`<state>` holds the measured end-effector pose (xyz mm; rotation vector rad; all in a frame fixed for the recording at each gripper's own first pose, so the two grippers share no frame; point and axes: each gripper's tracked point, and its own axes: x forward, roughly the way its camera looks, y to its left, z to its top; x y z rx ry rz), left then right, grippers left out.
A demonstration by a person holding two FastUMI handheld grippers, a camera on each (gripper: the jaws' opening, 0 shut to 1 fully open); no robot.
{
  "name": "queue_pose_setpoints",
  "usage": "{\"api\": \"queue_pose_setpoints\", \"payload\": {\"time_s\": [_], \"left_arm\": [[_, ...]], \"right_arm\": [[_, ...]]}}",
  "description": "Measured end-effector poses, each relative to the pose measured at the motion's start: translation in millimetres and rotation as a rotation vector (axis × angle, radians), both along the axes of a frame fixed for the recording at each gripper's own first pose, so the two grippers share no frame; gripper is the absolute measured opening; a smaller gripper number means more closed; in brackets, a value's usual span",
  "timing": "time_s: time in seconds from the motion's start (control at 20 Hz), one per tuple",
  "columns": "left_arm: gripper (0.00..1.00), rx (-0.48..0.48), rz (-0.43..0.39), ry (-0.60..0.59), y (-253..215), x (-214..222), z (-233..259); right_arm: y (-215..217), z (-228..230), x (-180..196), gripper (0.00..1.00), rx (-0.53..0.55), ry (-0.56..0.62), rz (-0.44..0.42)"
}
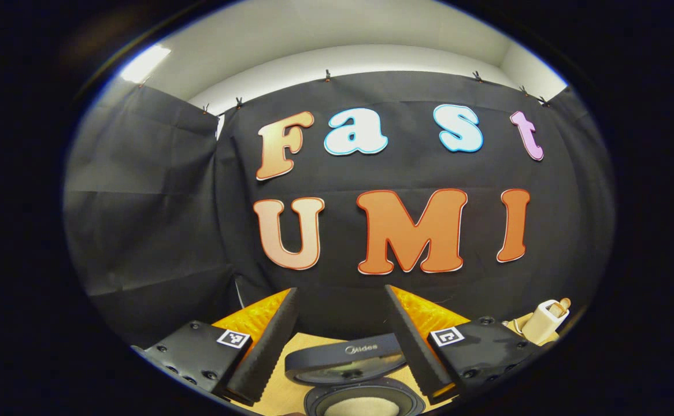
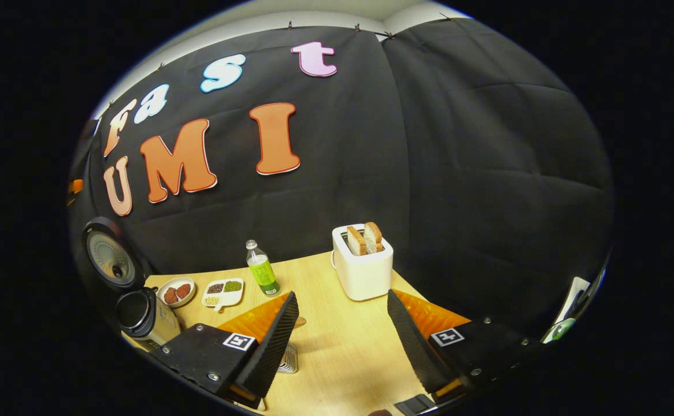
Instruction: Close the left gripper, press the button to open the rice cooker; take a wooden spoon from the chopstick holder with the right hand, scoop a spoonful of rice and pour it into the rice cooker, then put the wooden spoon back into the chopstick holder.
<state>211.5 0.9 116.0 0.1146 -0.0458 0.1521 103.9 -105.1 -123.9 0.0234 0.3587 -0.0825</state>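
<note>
In the left gripper view the rice cooker [image 1: 344, 357] sits just below me with its lid raised, and its round pot [image 1: 363, 403] shows a pale inside. My left gripper [image 1: 340, 292] hangs open above it with nothing between its fingers. The right gripper view shows the rice cooker [image 2: 140, 315] far left on the wooden table, its lid [image 2: 108, 254] standing up. My right gripper [image 2: 341, 294] is open and empty over the table. A metal mesh holder [image 2: 288, 358] peeks out beside its left finger, mostly hidden. A wooden tip [image 2: 300, 321] shows just above it.
A white toaster [image 2: 363, 266] with two bread slices stands at the back of the table [image 2: 337, 341], also seen as the toaster [image 1: 545, 320] at right. A green bottle [image 2: 262, 268], a divided dish of grains [image 2: 223, 292] and a round dish [image 2: 176, 292] lie near the cooker.
</note>
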Motion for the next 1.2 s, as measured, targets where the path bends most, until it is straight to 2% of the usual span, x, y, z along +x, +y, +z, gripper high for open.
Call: {"api": "queue_pose_setpoints", "payload": {"time_s": [0.2,0.35,0.4,0.5,0.6,0.75,0.85,0.95,1.05,1.2], "left_arm": [[0.94,-0.001,0.001,0.07,-6,41,-28],[0.94,-0.047,-0.001,0.141,-5,59,-62],[0.98,-0.047,0.01,0.148,0,64,-69],[0.94,-0.063,0.024,0.195,7,70,-89],[0.94,-0.093,0.027,0.248,8,62,-106],[1.0,-0.072,0.001,0.218,1,55,-105],[0.96,-0.072,-0.014,0.207,-4,42,-108],[1.0,-0.07,-0.021,0.213,-12,25,-116],[0.97,-0.08,-0.048,0.243,-24,8,-128],[1.0,-0.093,-0.068,0.257,-35,-20,-147]], "right_arm": [[-13,10,-2,0.95,-0.011,-0.007,-0.026],[-18,16,-2,0.95,-0.014,-0.014,-0.046],[-18,17,-3,0.95,-0.009,-0.016,-0.05],[-16,25,-3,0.95,0.003,-0.03,-0.051],[-15,33,-2,0.95,0.0,-0.047,-0.049],[-13,45,1,0.95,-0.006,-0.067,-0.044],[-9,48,4,0.95,0.004,-0.078,-0.033],[-4,47,7,0.95,0.009,-0.076,-0.019],[1,45,10,0.95,0.013,-0.074,-0.001],[15,44,14,0.94,0.01,-0.072,0.041]]}}
